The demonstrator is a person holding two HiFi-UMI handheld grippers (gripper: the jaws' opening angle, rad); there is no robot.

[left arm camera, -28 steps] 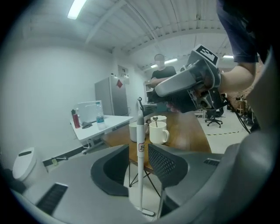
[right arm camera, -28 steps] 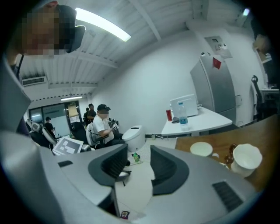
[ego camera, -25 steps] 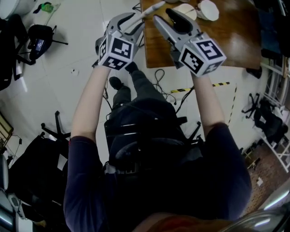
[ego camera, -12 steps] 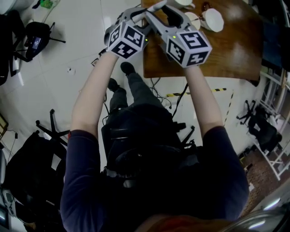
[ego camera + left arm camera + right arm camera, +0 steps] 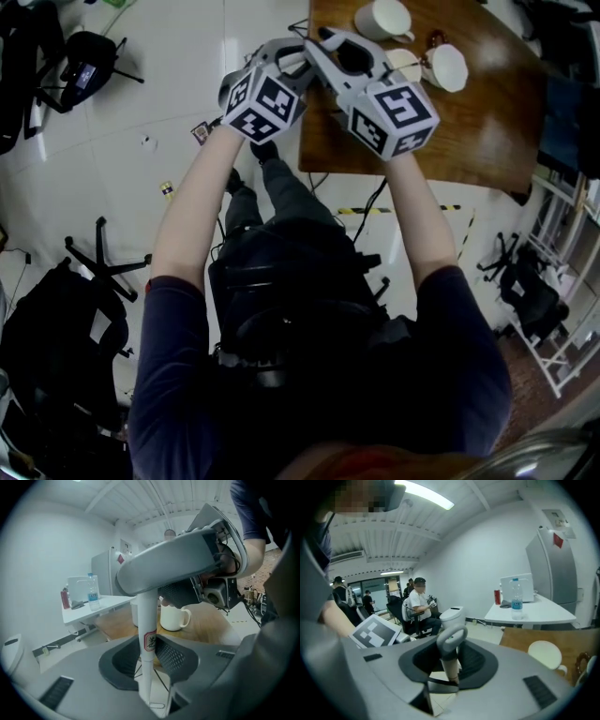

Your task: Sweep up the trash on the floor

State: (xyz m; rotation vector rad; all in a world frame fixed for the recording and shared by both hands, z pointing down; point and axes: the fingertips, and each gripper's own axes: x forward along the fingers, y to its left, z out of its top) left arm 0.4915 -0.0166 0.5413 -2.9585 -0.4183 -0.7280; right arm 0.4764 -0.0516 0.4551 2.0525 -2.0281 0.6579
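I hold both grippers up at the near left corner of the wooden table (image 5: pixel 487 112), a smooth brown slab on a white tiled floor (image 5: pixel 178 56).

The left gripper (image 5: pixel 146 644) has just been closing, and its grey ribbed pads now pinch a thin, round white pole (image 5: pixel 146 616) with a small red-edged label (image 5: pixel 150 641). The pole rises straight up to the underside of the right gripper (image 5: pixel 449 653), which crosses close above the left one and blocks my view along the table. The right gripper's jaws have also just been closing. They pinch a tan shaft (image 5: pixel 450 667) topped with a grey looped cap (image 5: pixel 451 637). I cannot tell whether shaft and pole are one piece.

The trash lies on the tiles left of the table, well apart from both grippers: a small dark scrap (image 5: pixel 200 131), a pale speck (image 5: pixel 145 143) and a tiny yellow piece (image 5: pixel 167 190).

On the table, just beyond the grippers, stand a glossy white mug (image 5: pixel 173 616) and two more white cups (image 5: pixel 445 66). Black cables (image 5: pixel 370 202) and a strip of yellow-and-black tape (image 5: pixel 403 208) lie by the table's near edge. A black star-shaped chair base (image 5: pixel 98 258) sits on the floor far to the table's left. Beyond the table stands a white desk (image 5: pixel 93 606) with a clear water bottle (image 5: pixel 93 590) and a red can (image 5: pixel 64 598).
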